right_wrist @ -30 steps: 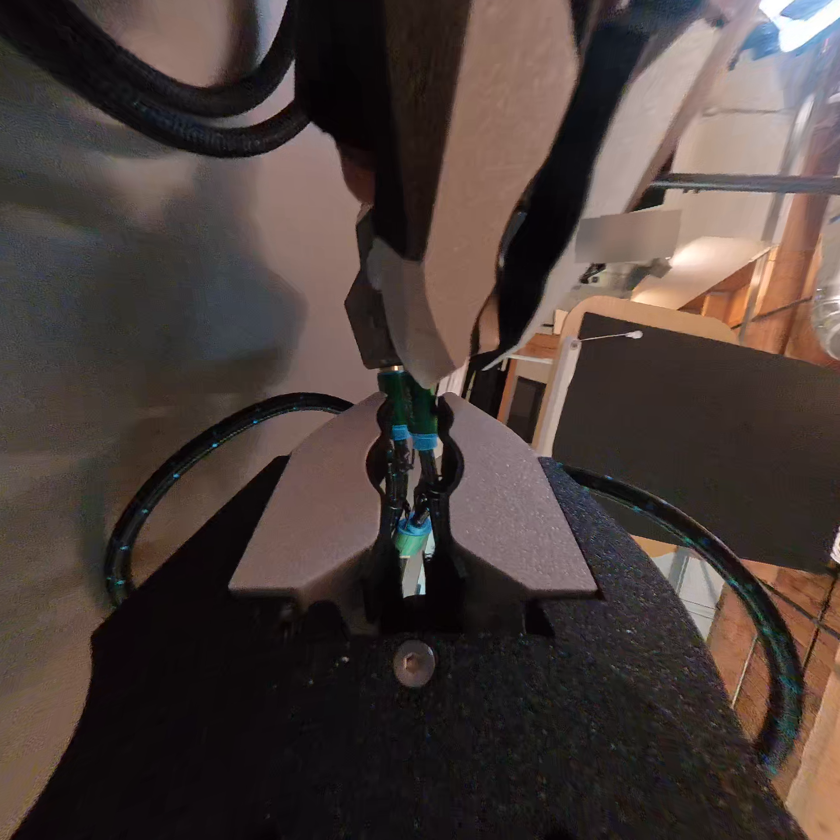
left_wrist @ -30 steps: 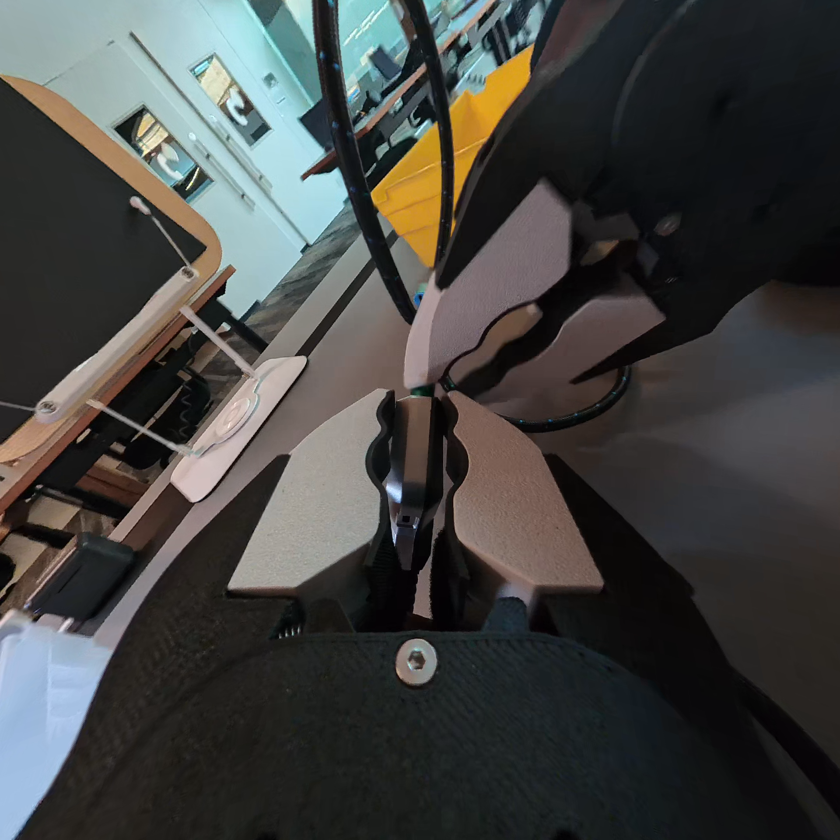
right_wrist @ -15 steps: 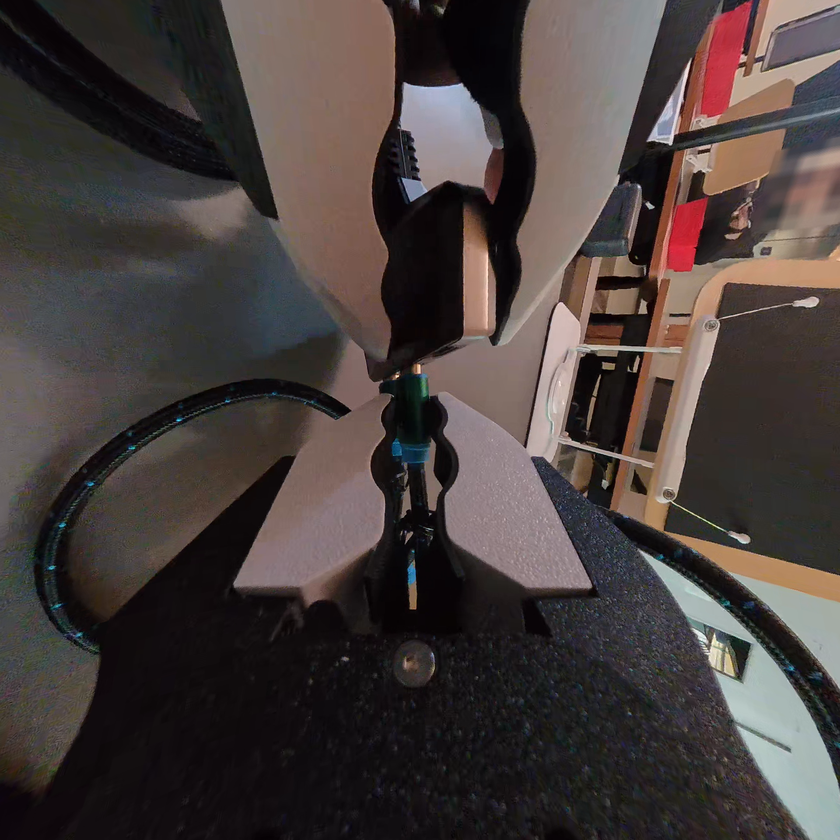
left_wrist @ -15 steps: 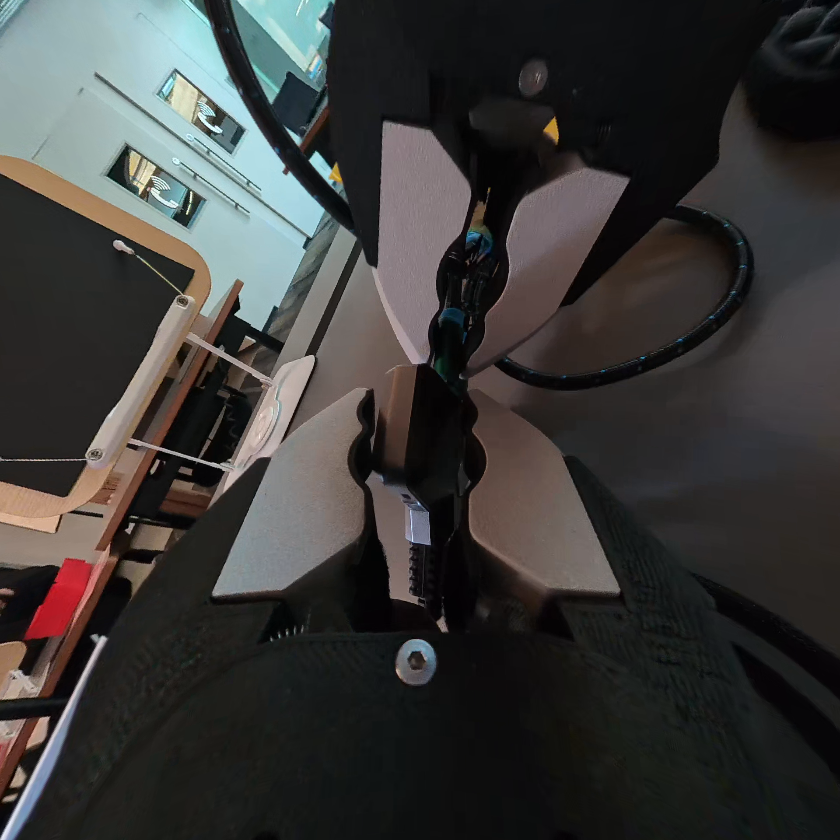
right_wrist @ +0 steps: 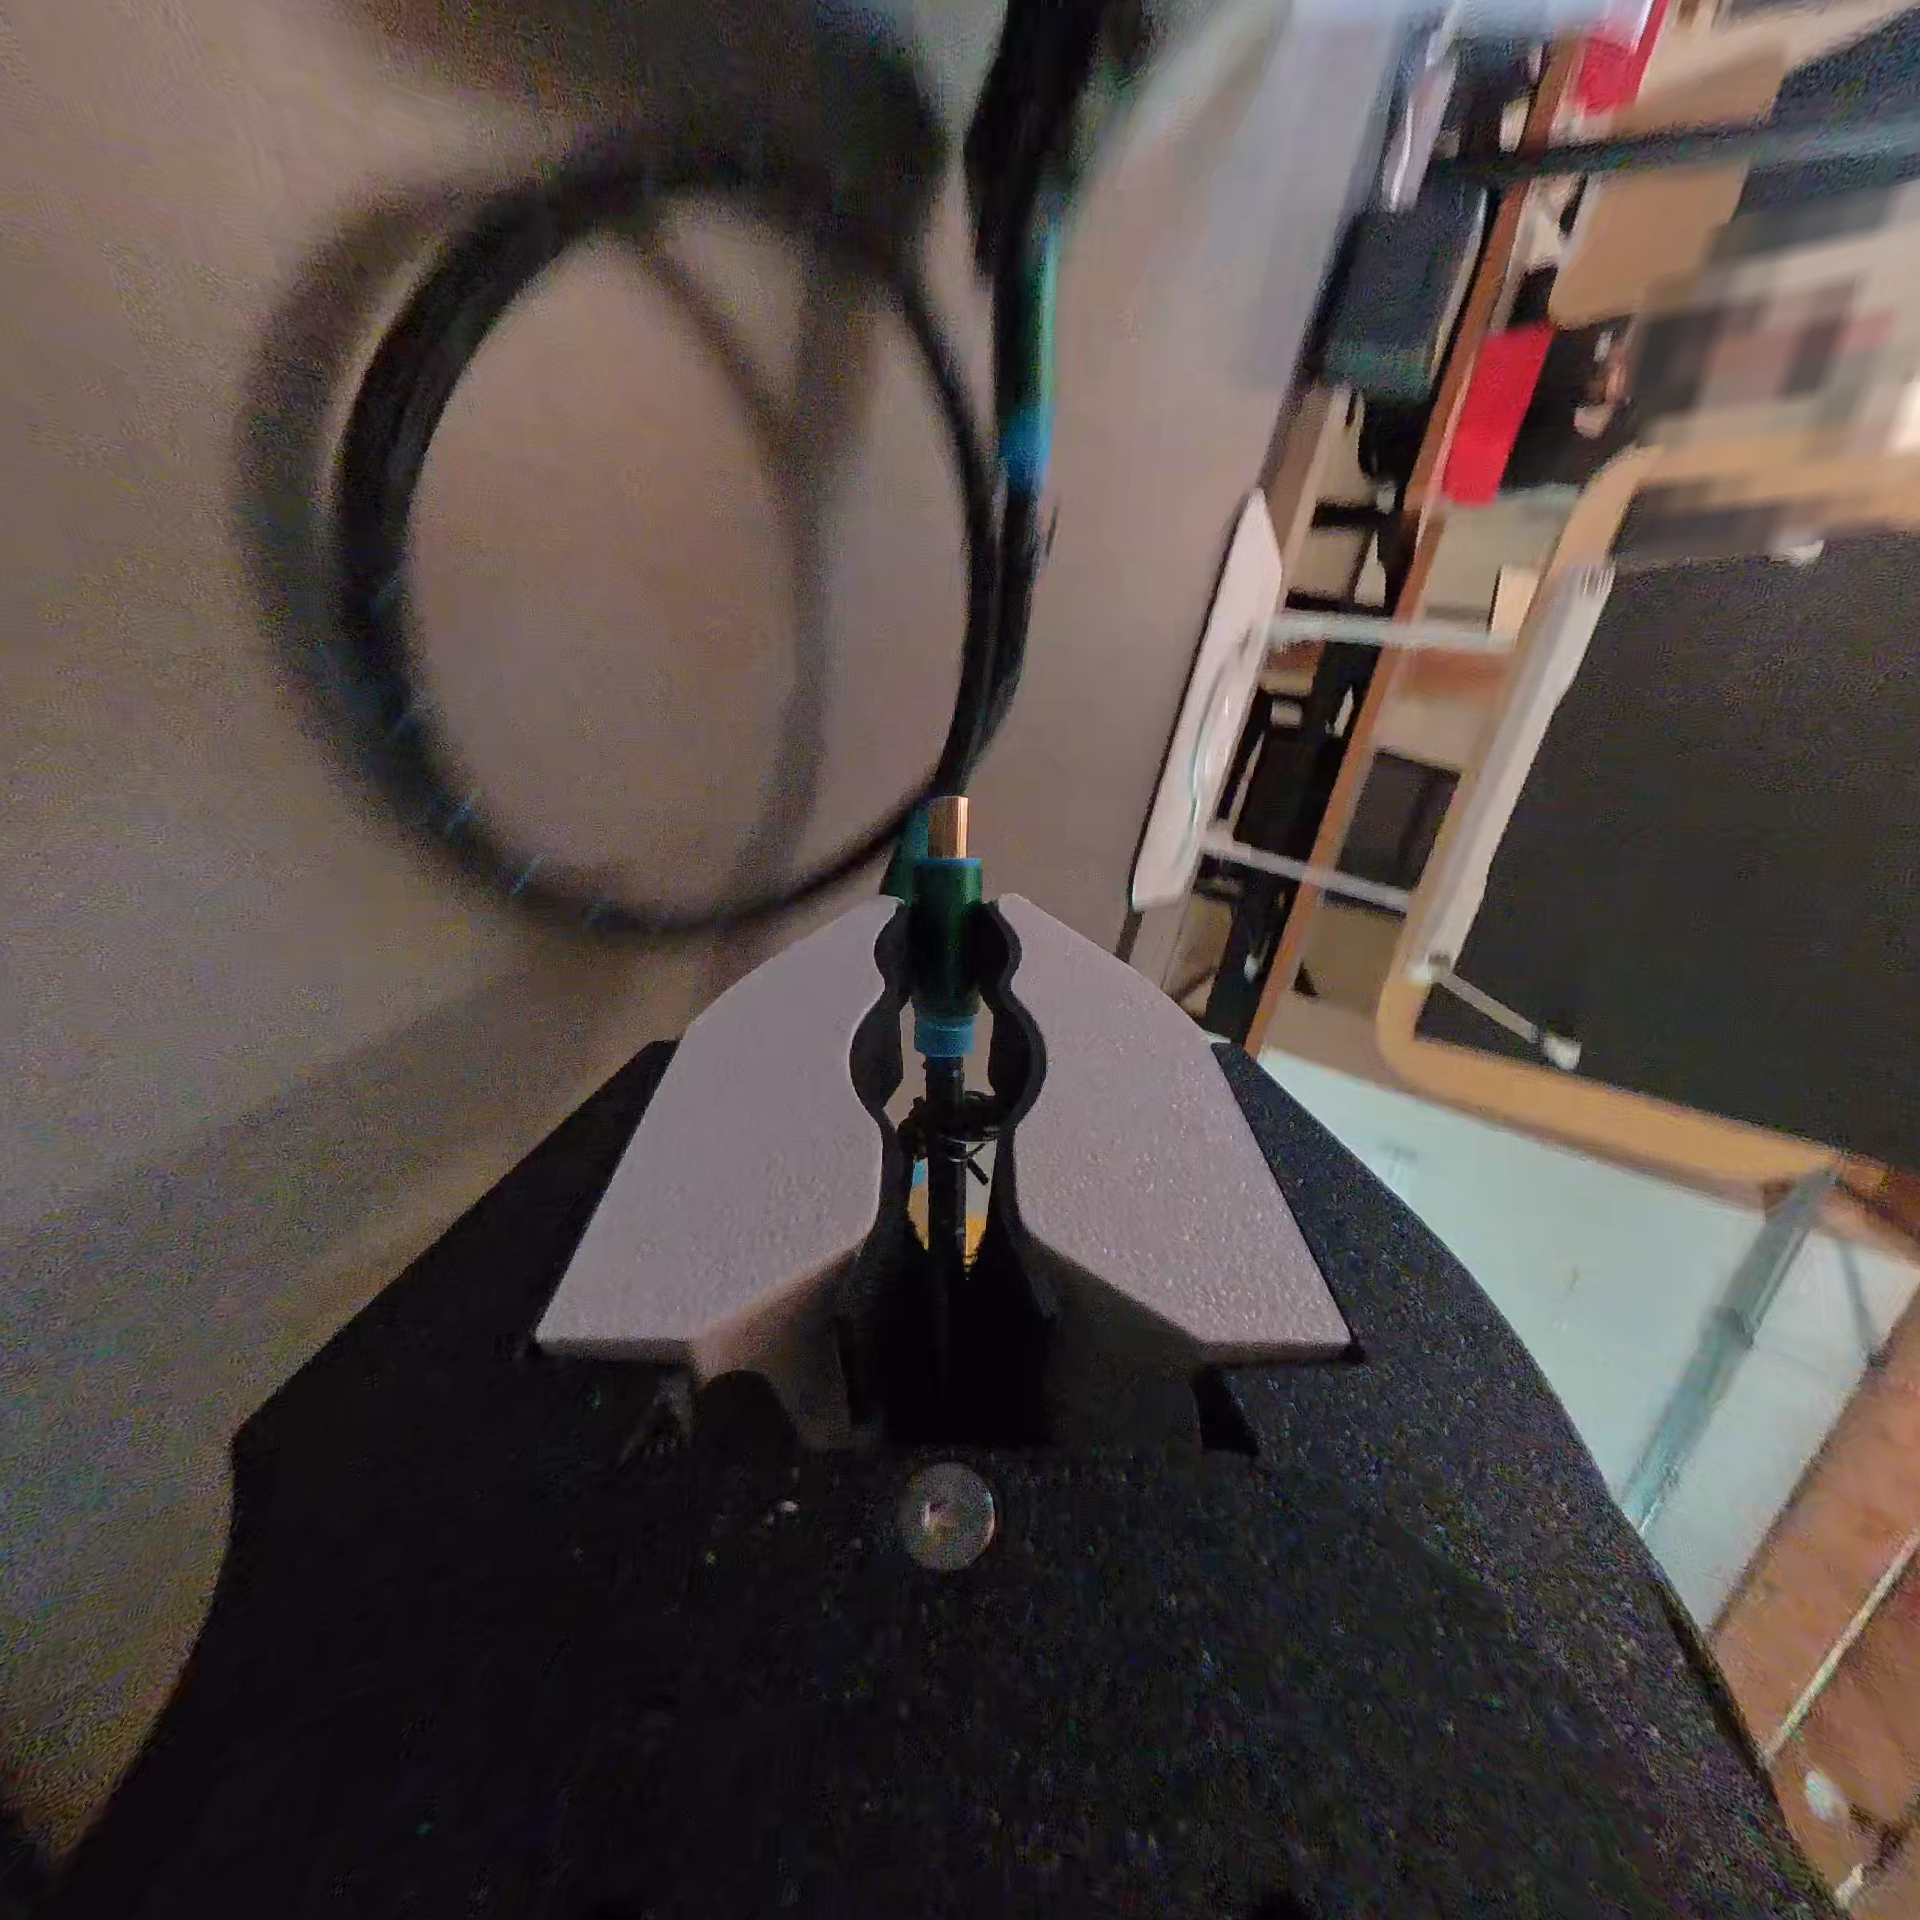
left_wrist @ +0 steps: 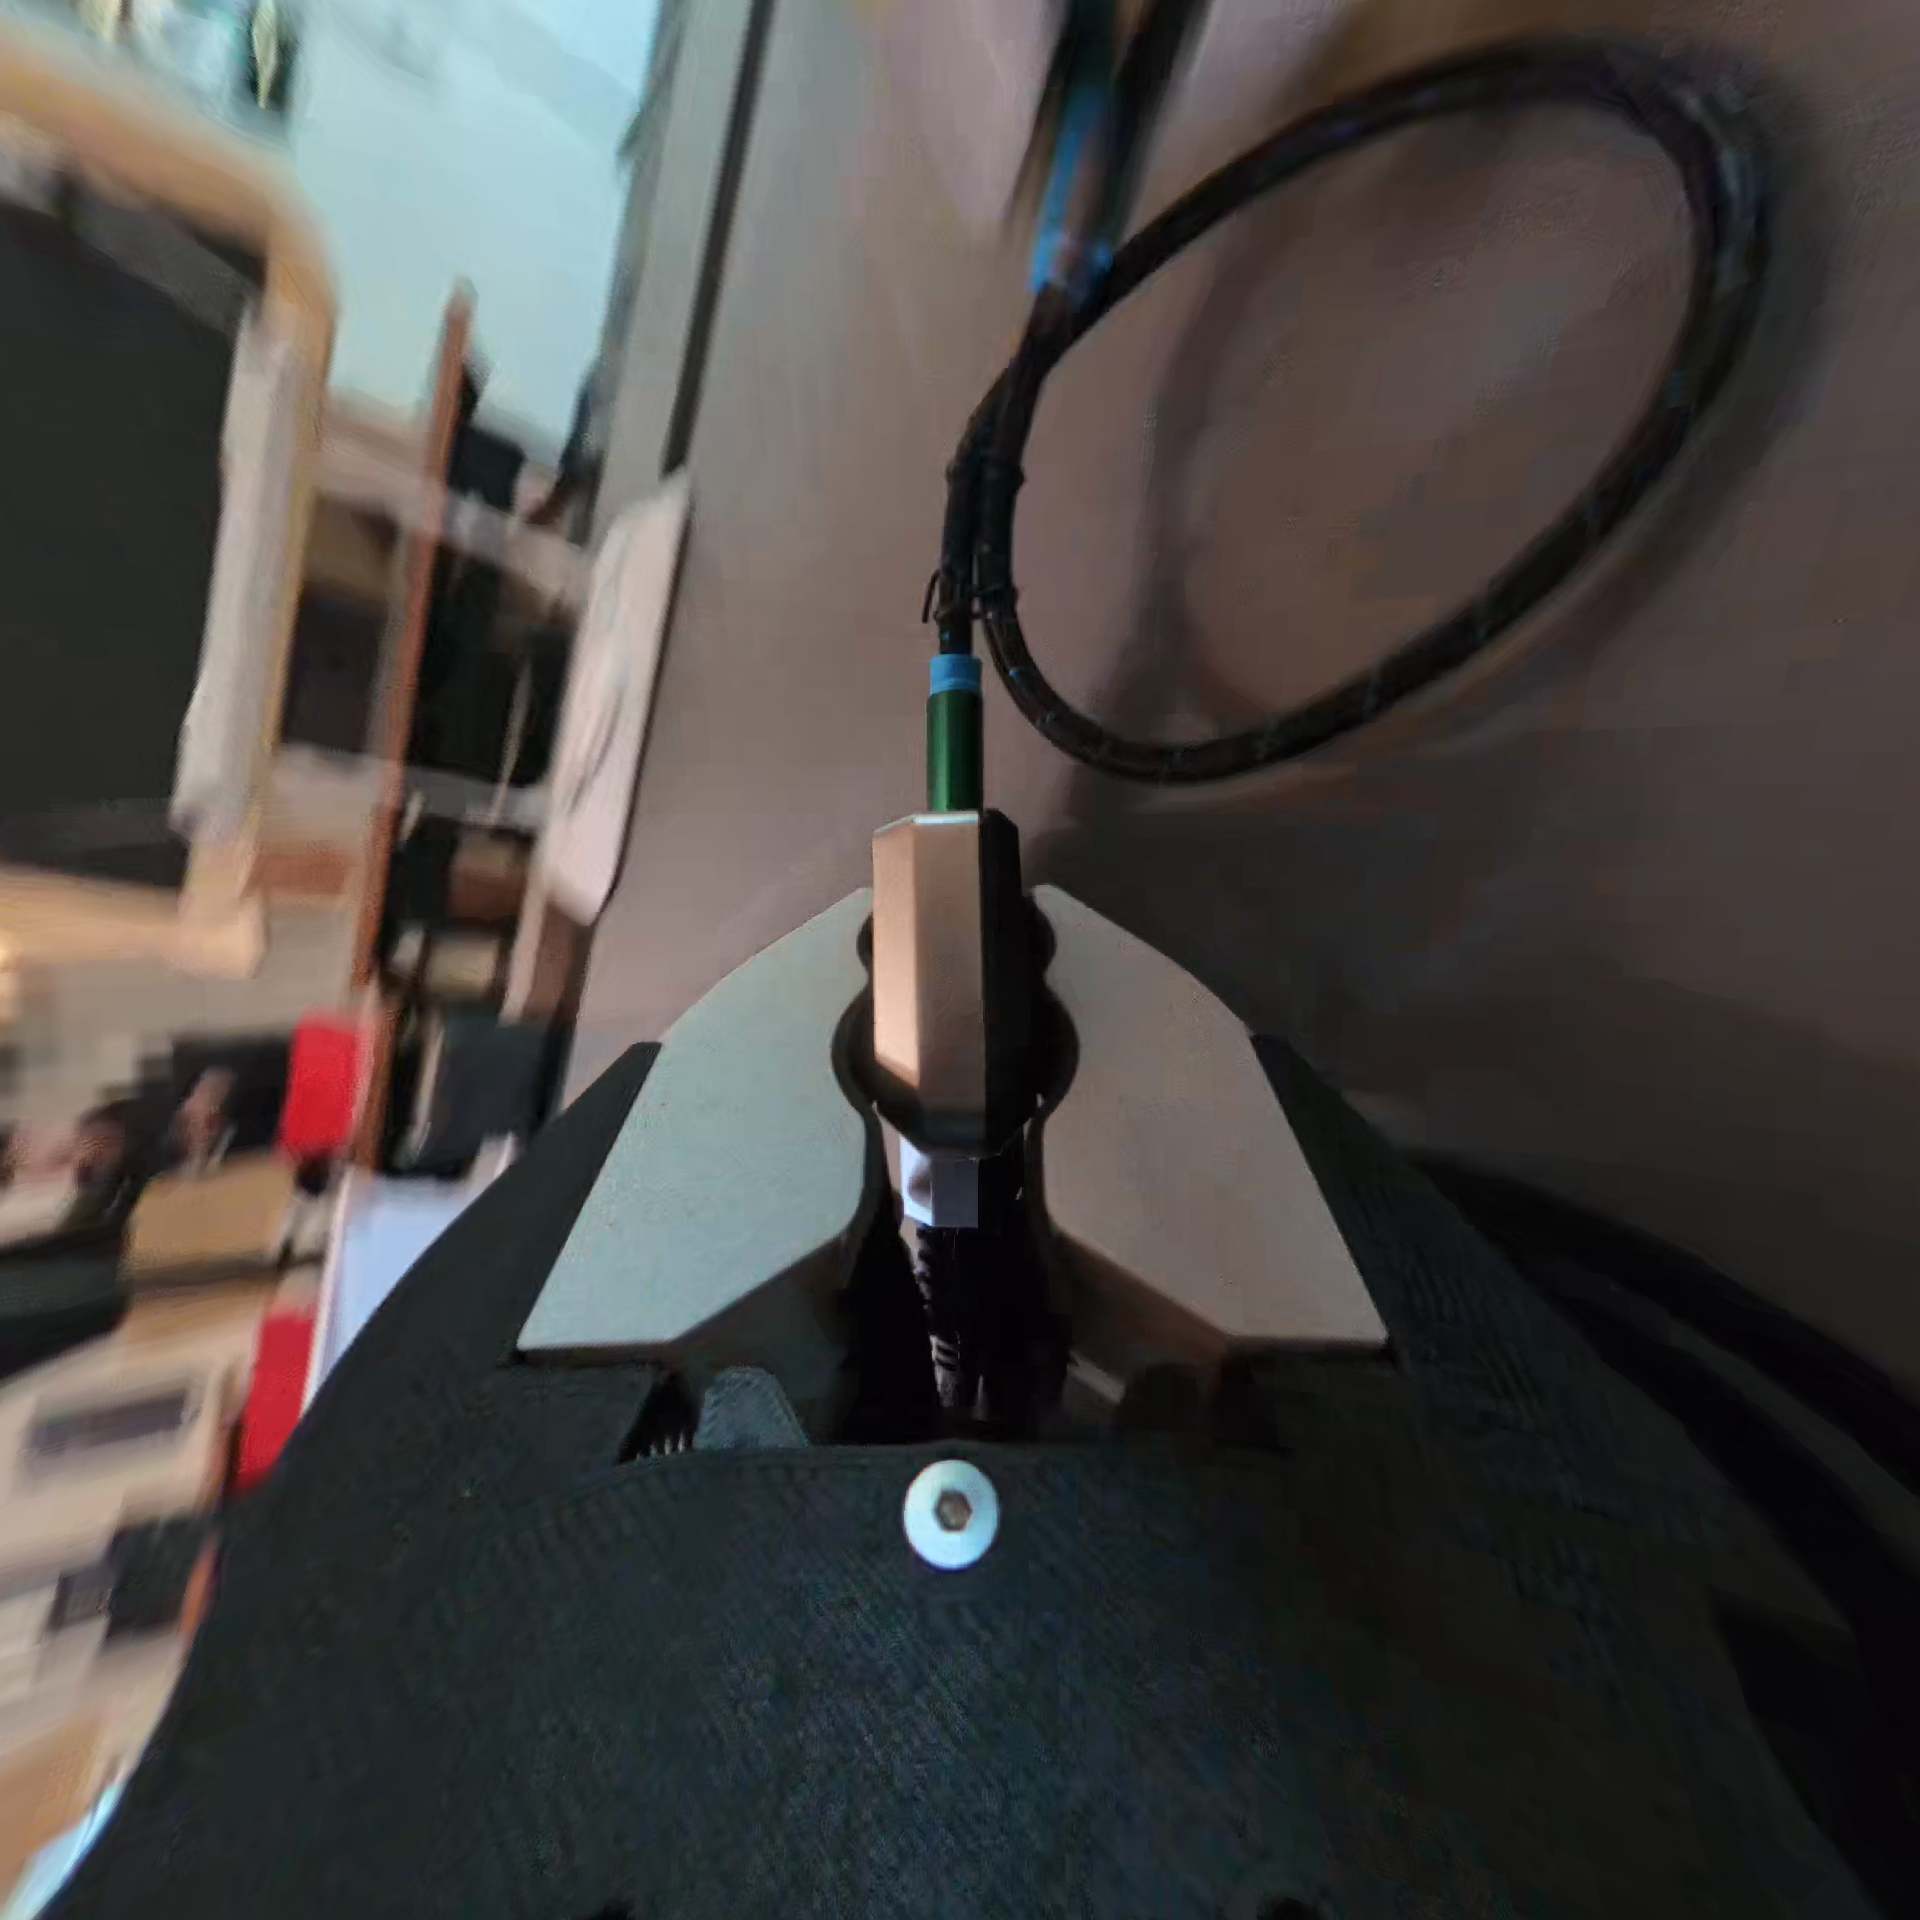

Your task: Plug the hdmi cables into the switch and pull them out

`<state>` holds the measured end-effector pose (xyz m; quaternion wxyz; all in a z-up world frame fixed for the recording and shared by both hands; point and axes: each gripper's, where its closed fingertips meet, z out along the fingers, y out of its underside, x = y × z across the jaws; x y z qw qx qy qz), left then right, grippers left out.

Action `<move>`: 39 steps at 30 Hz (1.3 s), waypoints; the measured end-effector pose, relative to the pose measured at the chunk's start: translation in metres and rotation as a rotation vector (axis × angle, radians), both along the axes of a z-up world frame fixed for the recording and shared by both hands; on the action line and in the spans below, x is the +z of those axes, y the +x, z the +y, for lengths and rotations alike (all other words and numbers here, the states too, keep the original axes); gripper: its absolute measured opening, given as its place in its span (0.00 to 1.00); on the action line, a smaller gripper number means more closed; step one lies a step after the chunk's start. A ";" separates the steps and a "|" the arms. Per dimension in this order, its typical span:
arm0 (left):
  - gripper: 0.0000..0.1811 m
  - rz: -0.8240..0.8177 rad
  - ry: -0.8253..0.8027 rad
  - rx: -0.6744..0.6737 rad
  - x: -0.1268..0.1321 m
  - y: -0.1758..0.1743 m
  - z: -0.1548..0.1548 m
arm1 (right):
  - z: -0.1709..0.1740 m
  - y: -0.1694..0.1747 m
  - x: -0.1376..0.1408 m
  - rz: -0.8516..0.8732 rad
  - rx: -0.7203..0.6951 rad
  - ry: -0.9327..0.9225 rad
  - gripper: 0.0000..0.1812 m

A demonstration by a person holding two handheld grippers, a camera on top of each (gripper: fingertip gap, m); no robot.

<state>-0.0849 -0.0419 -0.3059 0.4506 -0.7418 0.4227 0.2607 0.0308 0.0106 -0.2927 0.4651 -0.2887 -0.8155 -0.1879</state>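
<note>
My left gripper [left_wrist: 951,904] is shut on the small dark switch [left_wrist: 930,977], its metallic face towards the camera. One green HDMI plug [left_wrist: 954,748] with a blue ring sits in the switch's front end, and its black braided cable [left_wrist: 1558,623] loops over the grey table [left_wrist: 1610,1039]. My right gripper [right_wrist: 945,909] is shut on another green plug [right_wrist: 940,956], whose bare metal tip [right_wrist: 948,831] points forward, free of the switch. Its cable [right_wrist: 416,727] loops behind, blurred. Neither gripper shows in the other's view.
A white flat pad [left_wrist: 623,707] lies at the table's edge; it also shows in the right wrist view [right_wrist: 1216,727]. Beyond the edge stand a black board with a wooden rim [right_wrist: 1714,831] and shelving with red items [right_wrist: 1496,416].
The two grippers have drawn apart and left each other's view. The right gripper's plug has come out of the switch. Both views are motion-blurred.
</note>
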 end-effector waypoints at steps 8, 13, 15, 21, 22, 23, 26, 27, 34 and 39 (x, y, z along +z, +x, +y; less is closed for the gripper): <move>0.12 -0.173 0.173 -0.032 0.038 0.009 0.009 | -0.059 -0.006 0.101 0.509 0.241 -0.322 0.07; 0.12 -0.194 0.154 -0.041 0.031 0.011 0.007 | -0.096 -0.004 0.152 0.724 0.400 -0.562 0.07; 0.12 -0.172 0.163 -0.045 0.031 0.012 0.006 | -0.095 0.011 0.177 0.820 0.413 -0.639 0.07; 0.12 -0.191 0.175 -0.066 0.033 0.017 0.005 | -0.008 0.100 0.250 1.144 0.164 -0.710 0.07; 0.13 -0.197 0.174 -0.063 0.033 0.017 0.005 | 0.012 0.116 0.255 1.188 0.099 -0.749 0.06; 0.12 -0.205 0.174 -0.060 0.034 0.017 0.005 | 0.034 0.131 0.255 1.221 0.029 -0.810 0.07; 0.13 -0.223 0.184 -0.053 0.036 0.016 0.004 | 0.098 0.170 0.235 1.264 -0.199 -1.032 0.07; 0.12 -0.228 0.189 -0.052 0.037 0.015 0.004 | 0.119 0.182 0.225 1.288 -0.276 -1.101 0.07; 0.13 -0.248 0.197 -0.045 0.039 0.013 0.004 | 0.195 0.229 0.134 1.302 -0.734 -1.358 0.10; 0.13 -0.253 0.196 -0.045 0.039 0.013 0.004 | 0.201 0.244 0.117 1.305 -0.874 -1.264 0.28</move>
